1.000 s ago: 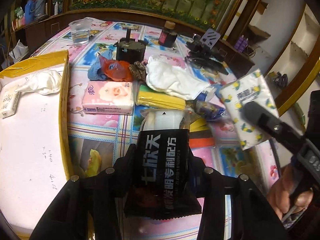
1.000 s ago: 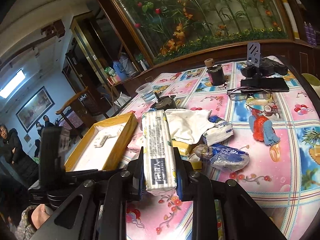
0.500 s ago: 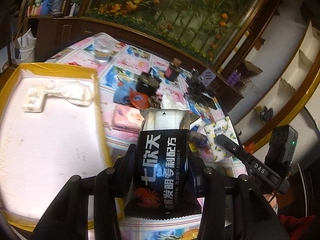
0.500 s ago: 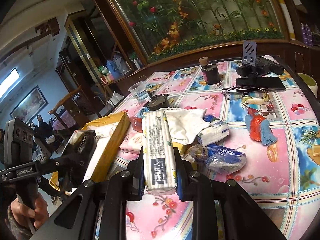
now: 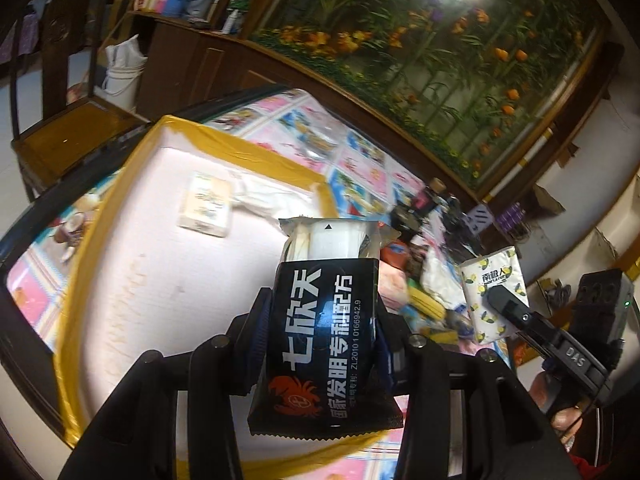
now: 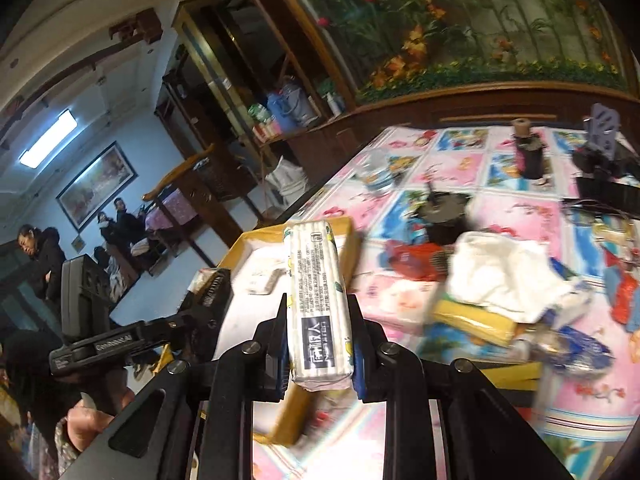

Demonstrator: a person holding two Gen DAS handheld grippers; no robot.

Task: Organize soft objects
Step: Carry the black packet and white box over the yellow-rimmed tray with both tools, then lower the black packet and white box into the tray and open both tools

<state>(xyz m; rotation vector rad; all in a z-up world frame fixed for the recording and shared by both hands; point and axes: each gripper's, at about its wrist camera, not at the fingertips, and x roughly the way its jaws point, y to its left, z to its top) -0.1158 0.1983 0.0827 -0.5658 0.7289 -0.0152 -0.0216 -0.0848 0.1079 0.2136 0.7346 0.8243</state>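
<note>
My left gripper (image 5: pixel 322 344) is shut on a black packet with white Chinese lettering (image 5: pixel 320 332) and holds it above the yellow-rimmed box (image 5: pixel 120 280). The box holds a small tissue pack (image 5: pixel 206 210) and a white cloth (image 5: pixel 272 200). My right gripper (image 6: pixel 320 344) is shut on a white lemon-print tissue pack (image 6: pixel 318 304), held over the box's near corner (image 6: pixel 340 236). That pack and gripper also show in the left wrist view (image 5: pixel 494 292). The left gripper shows in the right wrist view (image 6: pixel 200 300).
A pile of soft things lies on the flowered tablecloth: a white cloth (image 6: pixel 508 272), a yellow sponge (image 6: pixel 472 320), a pink tissue pack (image 6: pixel 400 300), a blue wrapped pack (image 6: pixel 576 348), a red toy (image 6: pixel 412 260). A black jar (image 6: pixel 444 216), bottle (image 6: pixel 530 152) and glasses (image 6: pixel 600 208) stand behind.
Both grippers have swung left with their packs. The left one now hangs over the box's white floor; the right one has reached the box's corner.
</note>
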